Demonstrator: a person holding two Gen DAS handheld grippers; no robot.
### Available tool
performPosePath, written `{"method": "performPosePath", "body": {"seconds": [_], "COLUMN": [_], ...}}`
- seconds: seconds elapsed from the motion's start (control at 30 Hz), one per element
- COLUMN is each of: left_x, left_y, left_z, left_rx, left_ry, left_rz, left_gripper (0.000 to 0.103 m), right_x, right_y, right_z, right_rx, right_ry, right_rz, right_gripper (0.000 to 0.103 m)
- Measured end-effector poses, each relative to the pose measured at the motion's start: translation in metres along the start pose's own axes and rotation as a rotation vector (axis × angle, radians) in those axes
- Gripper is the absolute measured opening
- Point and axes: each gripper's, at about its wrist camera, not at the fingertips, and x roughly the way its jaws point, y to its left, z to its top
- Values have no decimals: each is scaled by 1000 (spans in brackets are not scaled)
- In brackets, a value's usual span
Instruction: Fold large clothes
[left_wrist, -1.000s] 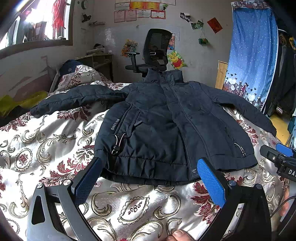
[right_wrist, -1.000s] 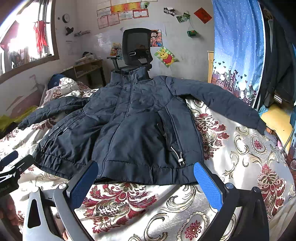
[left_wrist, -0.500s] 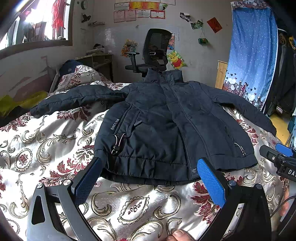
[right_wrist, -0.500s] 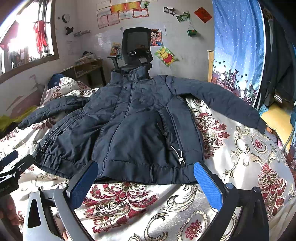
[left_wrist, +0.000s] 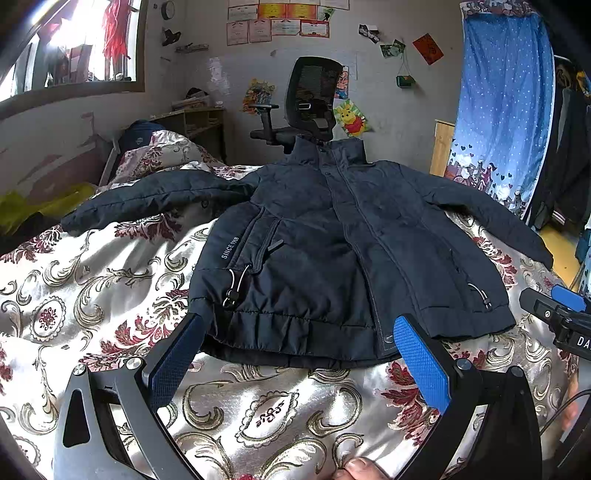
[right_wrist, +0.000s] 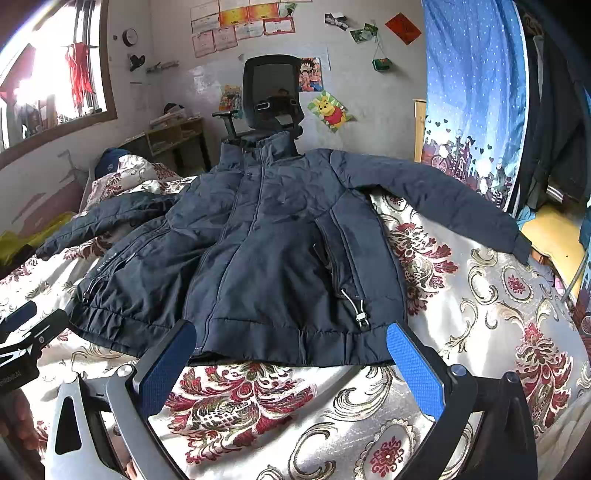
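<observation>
A dark navy padded jacket lies flat and zipped on the bed, front up, collar at the far end, both sleeves spread out to the sides. It also shows in the right wrist view. My left gripper is open and empty, just short of the jacket's hem, left of the zip. My right gripper is open and empty, just short of the hem on the jacket's right half. The right gripper's tip shows at the right edge of the left wrist view.
The bed has a shiny floral bedspread. A black office chair stands behind the collar. A blue curtain hangs at the right. A pillow and a wooden desk are at the far left.
</observation>
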Motion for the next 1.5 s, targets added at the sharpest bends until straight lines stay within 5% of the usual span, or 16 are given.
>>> {"method": "performPosePath", "body": {"seconds": [0.7,0.93,1.23,1.5], "left_x": [6,17,19,12], "left_y": [-14,-21,-41,-69], "left_z": [7,31,68,113], "left_rx": [59,94,147,196], "left_ry": [6,7,-20,-28], "left_rz": [74,165,219,220], "left_gripper": [101,101,101,101], "right_x": [4,-10,-27,-34], "right_y": [-2,-32,-89,-153], "right_z": [-2,19,46,66], "right_rx": [7,9,71,147], "right_ry": [1,-39,-133,-200], "right_rz": [5,-22,-178,-175], "right_gripper": [103,103,103,103]}}
